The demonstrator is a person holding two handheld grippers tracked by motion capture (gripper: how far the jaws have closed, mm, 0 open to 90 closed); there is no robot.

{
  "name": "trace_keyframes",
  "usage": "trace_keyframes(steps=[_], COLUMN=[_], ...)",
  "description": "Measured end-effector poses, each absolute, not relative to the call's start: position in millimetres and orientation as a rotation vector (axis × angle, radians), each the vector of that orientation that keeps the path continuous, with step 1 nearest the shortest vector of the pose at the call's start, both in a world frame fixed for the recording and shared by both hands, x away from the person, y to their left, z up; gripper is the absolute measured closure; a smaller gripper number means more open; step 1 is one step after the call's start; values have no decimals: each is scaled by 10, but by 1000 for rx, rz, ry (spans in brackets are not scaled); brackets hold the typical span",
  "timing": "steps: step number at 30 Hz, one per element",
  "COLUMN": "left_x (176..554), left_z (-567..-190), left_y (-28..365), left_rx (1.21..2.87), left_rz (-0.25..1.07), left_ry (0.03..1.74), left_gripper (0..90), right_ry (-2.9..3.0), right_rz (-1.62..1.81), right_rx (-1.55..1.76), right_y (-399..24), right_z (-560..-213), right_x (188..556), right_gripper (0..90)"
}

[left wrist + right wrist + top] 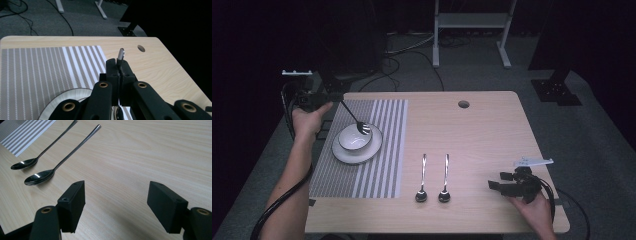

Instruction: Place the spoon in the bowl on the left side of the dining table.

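My left gripper (336,98) is at the table's far left, shut on the handle of a slim metal utensil (352,116). The utensil slants down so that its head (362,128) rests in or just over a white bowl (352,140) on a white plate (343,153). In the left gripper view the jaws (119,67) pinch the handle, and its end (121,53) sticks up past them. My right gripper (493,185) lies low at the near right, open with nothing between its fingers (116,192). Two spoons (422,176) (445,175) lie side by side to its left.
A grey-and-white striped placemat (377,150) covers the table's left part under the plate. A round cable hole (463,104) is in the far edge area. Bare wood lies between the spoons (40,176) and the right gripper. Cables and a white frame (472,30) are on the floor behind.
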State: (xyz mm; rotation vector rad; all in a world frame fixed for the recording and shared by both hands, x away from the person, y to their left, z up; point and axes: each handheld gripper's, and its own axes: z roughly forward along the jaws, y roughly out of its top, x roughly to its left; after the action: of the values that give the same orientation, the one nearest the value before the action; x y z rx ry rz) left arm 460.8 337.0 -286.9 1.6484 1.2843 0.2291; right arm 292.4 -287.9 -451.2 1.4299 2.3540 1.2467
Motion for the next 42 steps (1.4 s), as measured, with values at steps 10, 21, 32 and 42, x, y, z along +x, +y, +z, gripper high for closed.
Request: trace_keyframes(steps=[10, 21, 32, 42], left_x=[4589, 4572, 4564, 4564], left_z=[-2975, -3064, -3167, -3310], left_y=[3532, 3639, 3704, 3740], left_rx=[1625, 1616, 1604, 1612], left_rz=[243, 260, 271, 275], left_ry=[1346, 1385, 1418, 1449], left_gripper=[890, 889, 889, 888], right_ry=[2355, 2359, 2352, 2350], right_rz=[1245, 1240, 1242, 1239], right_rx=[1431, 1426, 1422, 1422], right_y=[-2872, -2858, -2872, -2873], right_z=[-4513, -4513, -4499, -4496], right_x=[2925, 2926, 2927, 2926], right_gripper=[295, 295, 295, 295])
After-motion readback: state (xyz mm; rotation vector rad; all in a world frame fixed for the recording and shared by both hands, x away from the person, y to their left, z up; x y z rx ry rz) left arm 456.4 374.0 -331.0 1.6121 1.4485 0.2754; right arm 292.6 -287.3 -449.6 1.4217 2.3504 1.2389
